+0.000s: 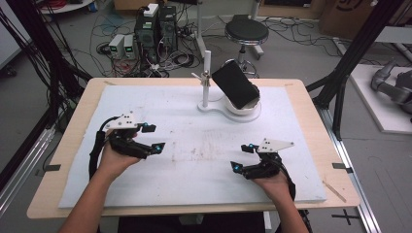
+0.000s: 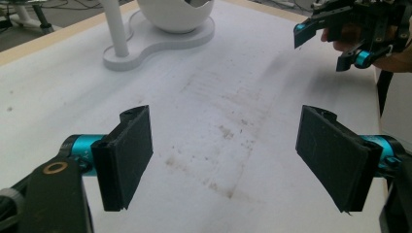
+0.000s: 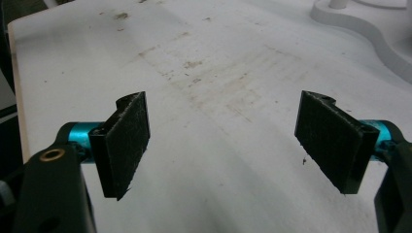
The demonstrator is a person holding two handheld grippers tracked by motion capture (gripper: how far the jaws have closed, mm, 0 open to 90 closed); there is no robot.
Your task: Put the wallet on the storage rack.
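Both tongs wide, L tongs (image 1: pixel 152 137) & R tongs (image 1: pixel 241 157) apart on white mat (image 1: pixel 204 145), phone (image 1: pixel 235 84) on stand (image 1: pixel 228 106) beyond

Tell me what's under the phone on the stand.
The phone leans tilted over a white bowl-shaped cradle on the stand's flat base, beside a thin post. The cradle's inside and where the phone rests are hidden by the phone itself.

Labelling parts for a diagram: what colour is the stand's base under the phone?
White, seen best in the high view: the stand's base below the black phone.
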